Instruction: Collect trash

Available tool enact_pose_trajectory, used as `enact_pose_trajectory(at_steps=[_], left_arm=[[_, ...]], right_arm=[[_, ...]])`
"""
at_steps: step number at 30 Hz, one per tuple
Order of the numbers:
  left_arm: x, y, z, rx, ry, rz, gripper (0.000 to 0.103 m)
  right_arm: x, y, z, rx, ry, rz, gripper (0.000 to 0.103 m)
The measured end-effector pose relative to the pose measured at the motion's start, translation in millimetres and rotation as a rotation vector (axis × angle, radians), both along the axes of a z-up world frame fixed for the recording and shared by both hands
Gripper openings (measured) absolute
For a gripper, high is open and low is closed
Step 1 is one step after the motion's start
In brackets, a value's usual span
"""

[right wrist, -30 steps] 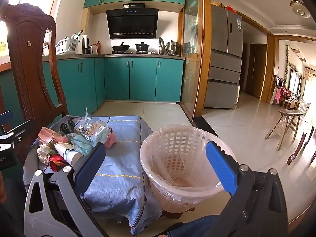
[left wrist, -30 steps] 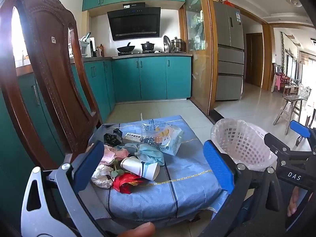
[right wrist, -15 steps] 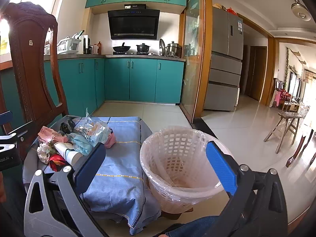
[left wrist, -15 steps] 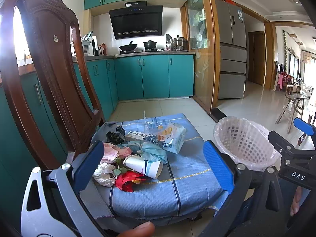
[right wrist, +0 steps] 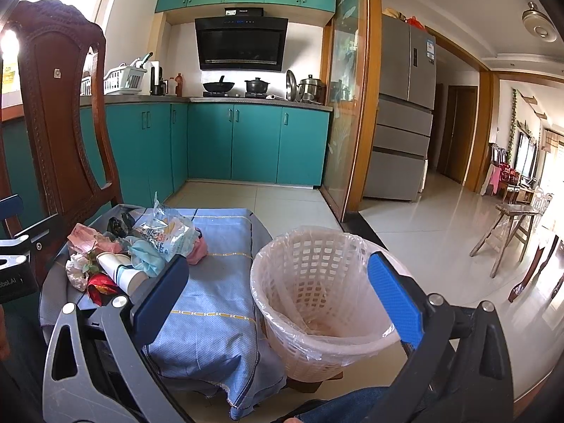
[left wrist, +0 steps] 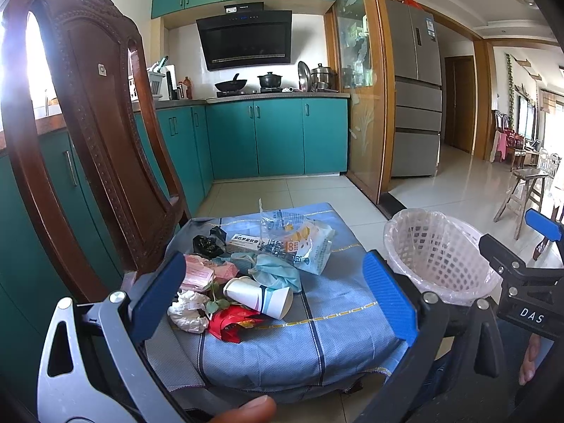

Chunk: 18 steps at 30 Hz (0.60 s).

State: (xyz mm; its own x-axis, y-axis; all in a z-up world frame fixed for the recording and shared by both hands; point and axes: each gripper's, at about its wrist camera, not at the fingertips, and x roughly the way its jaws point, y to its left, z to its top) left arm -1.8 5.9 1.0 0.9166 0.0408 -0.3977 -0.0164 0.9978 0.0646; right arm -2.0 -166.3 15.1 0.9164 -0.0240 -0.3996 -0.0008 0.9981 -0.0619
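A pile of trash lies on a blue cloth [left wrist: 317,331] over a chair seat: a white paper cup [left wrist: 259,296], a blue face mask [left wrist: 276,271], a clear snack bag [left wrist: 299,243], pink paper [left wrist: 197,273], crumpled tissue [left wrist: 188,312], a red wrapper [left wrist: 232,324] and a black wrapper [left wrist: 206,243]. A white mesh basket [right wrist: 317,292] with a clear liner stands to the right of the seat and looks empty. My left gripper [left wrist: 273,298] is open, just in front of the pile. My right gripper [right wrist: 278,299] is open, near the basket's rim.
A tall carved wooden chair back [left wrist: 88,123] rises at the left of the seat. Teal kitchen cabinets [left wrist: 275,137] and a fridge [left wrist: 416,120] stand behind. A wooden stool [right wrist: 507,236] stands on the tiled floor at the right.
Both grippers have lifted and drifted slightly, so the pile and basket sit a little lower and nearer in view. Both stay open and nothing on the seat has moved.
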Motion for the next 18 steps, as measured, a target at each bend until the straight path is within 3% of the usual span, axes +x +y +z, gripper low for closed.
enact_pose_trajectory(at_steps=[18], left_arm=[[-0.3, 0.0, 0.1, 0.000, -0.001, 0.001, 0.100]], right_arm=[[-0.3, 0.1, 3.1, -0.011, -0.006, 0.002, 0.100]])
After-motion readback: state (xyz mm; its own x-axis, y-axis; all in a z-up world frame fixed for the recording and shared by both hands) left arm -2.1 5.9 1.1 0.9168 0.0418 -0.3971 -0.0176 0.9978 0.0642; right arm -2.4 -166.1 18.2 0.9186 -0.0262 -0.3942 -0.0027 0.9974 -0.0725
